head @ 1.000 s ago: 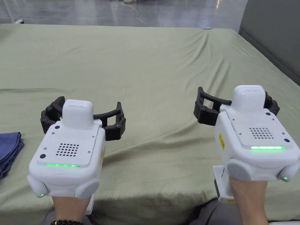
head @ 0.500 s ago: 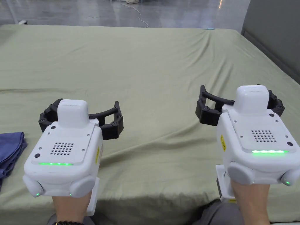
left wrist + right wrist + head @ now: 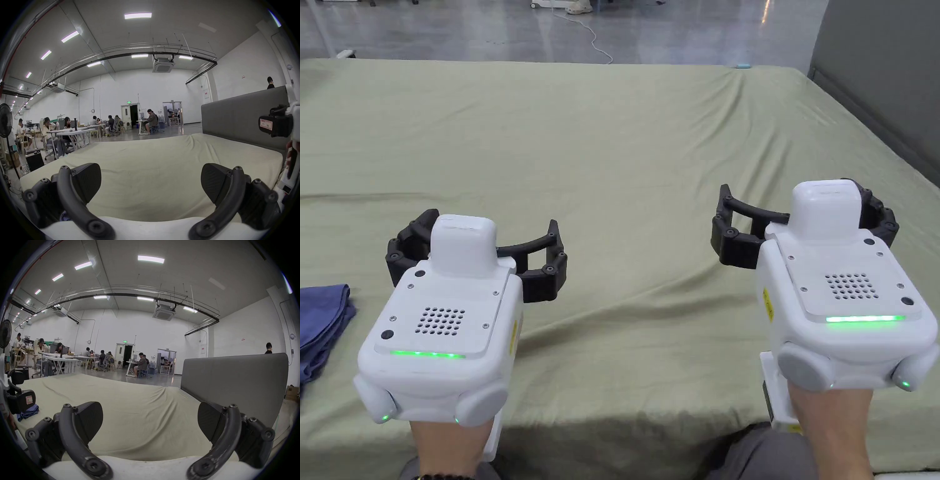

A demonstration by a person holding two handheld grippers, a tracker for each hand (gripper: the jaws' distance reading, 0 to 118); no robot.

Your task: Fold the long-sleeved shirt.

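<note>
progress: folding not begun | shirt (image 3: 322, 328): bunched blue heap at bed (image 3: 625, 144) edge, left of left gripper (image 3: 477, 250) | left gripper: jaws wide, empty | right gripper (image 3: 803, 219): jaws wide, empty | left to do: fetch, spread, fold

A matt, creased olive cloth sheet (image 3: 625, 156) lies beside a glossy floor (image 3: 675, 28), under smooth white plastic gripper housings with matt black jaws.

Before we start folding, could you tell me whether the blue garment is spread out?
No: the blue garment lies bunched at the bed's left edge.
</note>
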